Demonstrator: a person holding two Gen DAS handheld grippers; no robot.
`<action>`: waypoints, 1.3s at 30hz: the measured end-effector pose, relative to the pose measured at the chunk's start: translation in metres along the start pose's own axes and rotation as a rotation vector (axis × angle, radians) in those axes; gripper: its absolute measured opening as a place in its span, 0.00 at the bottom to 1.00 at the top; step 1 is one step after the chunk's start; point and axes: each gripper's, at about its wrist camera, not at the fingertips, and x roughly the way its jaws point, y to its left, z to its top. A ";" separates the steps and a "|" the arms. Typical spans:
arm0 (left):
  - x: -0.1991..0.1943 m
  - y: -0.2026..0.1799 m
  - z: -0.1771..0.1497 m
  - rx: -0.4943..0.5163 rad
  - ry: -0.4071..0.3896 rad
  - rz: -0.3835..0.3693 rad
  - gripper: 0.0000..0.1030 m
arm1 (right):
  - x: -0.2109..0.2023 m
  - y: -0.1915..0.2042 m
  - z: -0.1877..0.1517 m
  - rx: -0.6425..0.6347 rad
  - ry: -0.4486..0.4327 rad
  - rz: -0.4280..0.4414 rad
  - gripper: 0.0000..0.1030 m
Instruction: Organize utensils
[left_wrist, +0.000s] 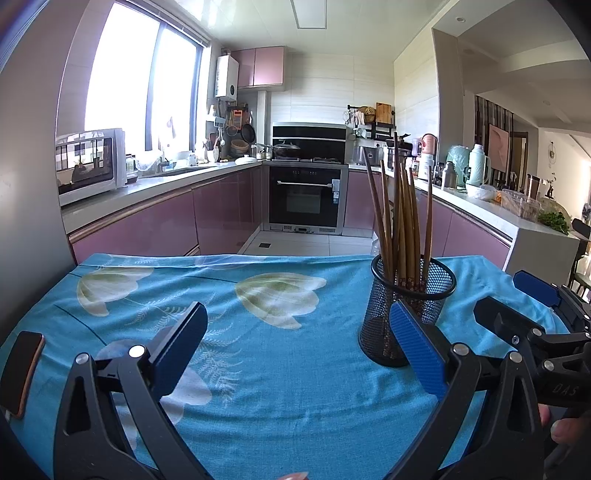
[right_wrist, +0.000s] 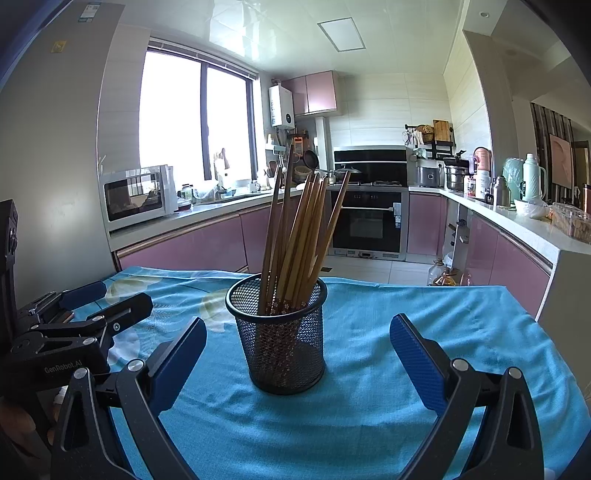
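A black mesh cup (left_wrist: 406, 314) (right_wrist: 280, 332) stands upright on the blue flowered tablecloth (left_wrist: 280, 369) (right_wrist: 369, 387). Several brown wooden chopsticks (left_wrist: 400, 221) (right_wrist: 303, 236) stand in it, leaning fanned out. My left gripper (left_wrist: 299, 332) is open and empty, just above the cloth, with the cup by its right finger (left_wrist: 417, 347). My right gripper (right_wrist: 297, 343) is open and empty, its jaws wide to either side of the cup's near side, not touching it. Each gripper shows at the edge of the other's view (left_wrist: 532, 314) (right_wrist: 107, 306).
A phone (left_wrist: 24, 373) lies at the table's left edge. Beyond the table's far edge are the floor, pink cabinets, an oven (left_wrist: 306, 199) and crowded counters (right_wrist: 517, 218). A grey wall (left_wrist: 29, 184) stands close on the left.
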 end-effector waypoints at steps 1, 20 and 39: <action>0.000 0.000 0.000 -0.001 0.001 0.000 0.95 | 0.000 0.000 0.000 -0.001 0.000 -0.001 0.93; 0.000 0.000 -0.001 0.000 0.000 0.000 0.95 | 0.001 0.001 0.000 0.001 0.000 -0.002 0.93; 0.001 0.001 -0.002 -0.004 0.003 -0.006 0.95 | 0.003 0.000 0.000 0.009 0.003 -0.006 0.93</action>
